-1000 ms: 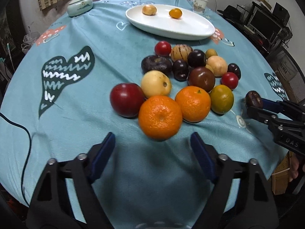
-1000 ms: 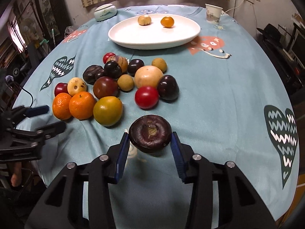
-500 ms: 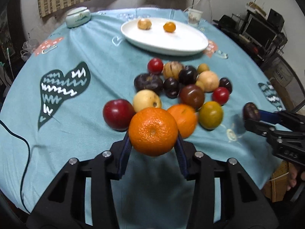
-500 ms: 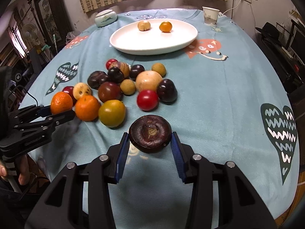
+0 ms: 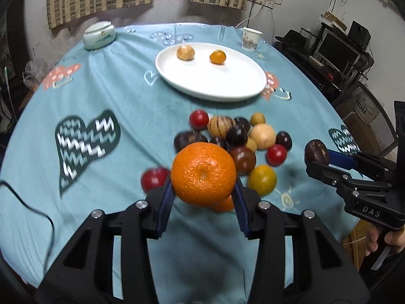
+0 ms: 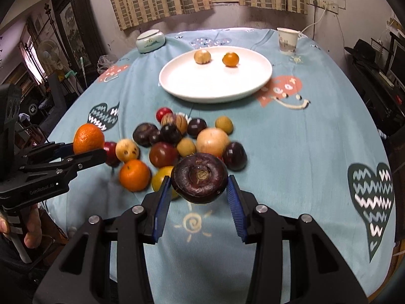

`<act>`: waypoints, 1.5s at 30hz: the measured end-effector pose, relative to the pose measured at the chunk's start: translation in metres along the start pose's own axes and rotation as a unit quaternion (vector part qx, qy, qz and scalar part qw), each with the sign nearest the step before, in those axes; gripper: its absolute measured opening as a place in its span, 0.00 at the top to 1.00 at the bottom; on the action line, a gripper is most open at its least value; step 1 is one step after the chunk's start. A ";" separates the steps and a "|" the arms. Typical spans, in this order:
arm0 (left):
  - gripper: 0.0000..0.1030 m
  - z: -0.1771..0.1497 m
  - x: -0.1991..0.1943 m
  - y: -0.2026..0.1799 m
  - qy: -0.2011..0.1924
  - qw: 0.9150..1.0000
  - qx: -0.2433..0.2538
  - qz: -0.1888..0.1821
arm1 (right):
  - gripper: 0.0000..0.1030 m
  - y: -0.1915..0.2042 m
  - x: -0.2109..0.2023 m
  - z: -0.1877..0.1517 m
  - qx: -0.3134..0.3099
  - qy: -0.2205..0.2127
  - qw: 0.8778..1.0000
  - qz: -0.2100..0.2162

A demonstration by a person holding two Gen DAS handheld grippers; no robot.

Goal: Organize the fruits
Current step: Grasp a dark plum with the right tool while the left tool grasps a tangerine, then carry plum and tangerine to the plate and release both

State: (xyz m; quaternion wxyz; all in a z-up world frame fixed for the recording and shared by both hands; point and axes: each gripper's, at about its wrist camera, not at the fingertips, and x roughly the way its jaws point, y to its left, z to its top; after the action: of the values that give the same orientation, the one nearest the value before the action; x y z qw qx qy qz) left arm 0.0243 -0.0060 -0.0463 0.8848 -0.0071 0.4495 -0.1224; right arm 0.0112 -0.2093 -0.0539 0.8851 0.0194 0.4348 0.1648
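a: what's hidden in the left wrist view?
b: a second orange point(image 5: 224, 204) peeks out at six o'clock below the held orange point(image 5: 203, 173); the fruit pile point(image 5: 235, 139) is motion-blurred, and the bench point(image 5: 126, 126) is cut off.

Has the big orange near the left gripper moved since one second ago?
Yes. The orange has left the tablecloth: it is now clamped in the left gripper and lifted above the pile of fruits.
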 end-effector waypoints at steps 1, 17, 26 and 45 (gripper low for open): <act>0.57 0.007 0.000 0.000 -0.002 1.000 0.004 0.003 | 0.57 0.000 -0.001 0.004 -0.003 -0.003 1.000 0.000; 0.57 0.222 0.110 0.021 0.025 0.999 0.006 0.044 | 0.57 -0.023 0.073 0.172 -0.040 -0.027 0.999 0.000; 0.57 0.243 0.194 0.047 0.087 0.995 -0.034 0.042 | 0.57 -0.021 0.190 0.213 -0.087 0.059 0.994 -0.008; 0.28 0.249 0.161 0.058 0.042 0.998 -0.037 0.033 | 0.38 -0.023 0.178 0.218 -0.110 0.022 0.992 -0.056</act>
State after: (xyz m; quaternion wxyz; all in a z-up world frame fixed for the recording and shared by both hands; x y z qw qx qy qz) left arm 0.3263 -0.0099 -0.0331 0.8678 -0.0196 0.4905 -0.0767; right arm 0.2877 -0.1519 -0.0588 0.8798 -0.1060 0.4341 0.1622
